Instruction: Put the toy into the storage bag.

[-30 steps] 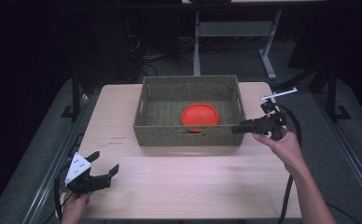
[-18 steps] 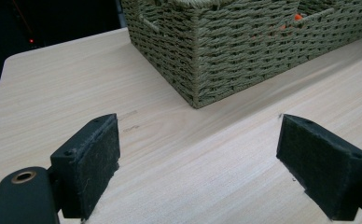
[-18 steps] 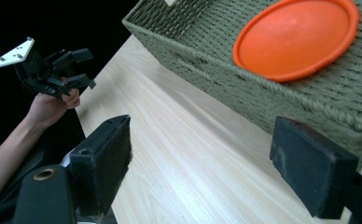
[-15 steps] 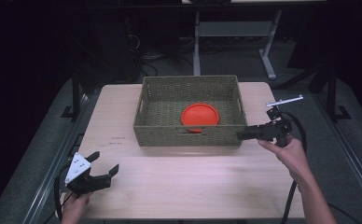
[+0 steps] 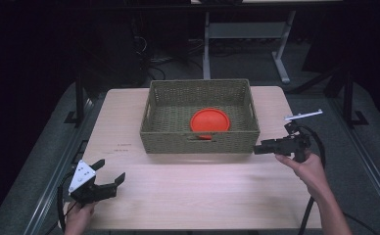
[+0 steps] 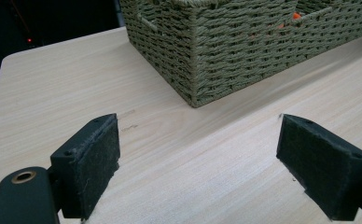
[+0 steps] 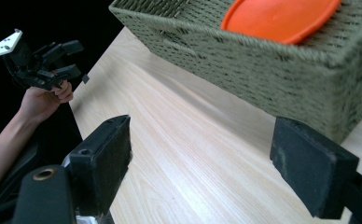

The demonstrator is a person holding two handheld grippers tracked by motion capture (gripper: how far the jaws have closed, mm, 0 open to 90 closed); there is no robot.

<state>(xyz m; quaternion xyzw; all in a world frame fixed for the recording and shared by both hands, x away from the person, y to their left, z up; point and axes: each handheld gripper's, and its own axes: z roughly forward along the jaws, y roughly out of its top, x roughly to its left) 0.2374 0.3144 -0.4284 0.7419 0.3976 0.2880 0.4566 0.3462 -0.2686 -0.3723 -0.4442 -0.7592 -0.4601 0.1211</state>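
Containers: 1 woven basket (image 5: 200, 142), olive-green, rectangular, slot handle in near wall. Inside: 1 orange plate (image 5: 210, 120), round, lying on the basket floor toward the near wall, right of centre as high view shows it. Nothing else visible in the basket.

Right tool (image 5: 256, 150): held by right hand (image 5: 306, 166), pointing at the basket's near right corner, tips just beside that corner; can't tell if touching. Jaws wide apart, holding nothing. In right gripper view the basket corner sits ahead and to the right of the tool, orange plate up beyond its rim; bare wood between the pads.

Left tool (image 5: 108, 175): held by left hand (image 5: 78, 216) at the counter's near left corner, well apart from basket. Jaws wide, empty. Grey three-cornered plate on top. In left gripper view the basket corner lies ahead, slightly right of centre, orange flecks showing thru the weave.

Surface: counter (image 5: 188, 191), light wood grain, rounded corners, small dark mark ahead of left tool. Besides basket, bare.

Room: dark. Floor grey. Metal stand legs (image 5: 281, 63) behind the counter, cables on floor beyond the basket. Rails alongside the counter, both sides.

Count: 1 basket, 1 plate, 2 tools, 2 hands, 1 counter.
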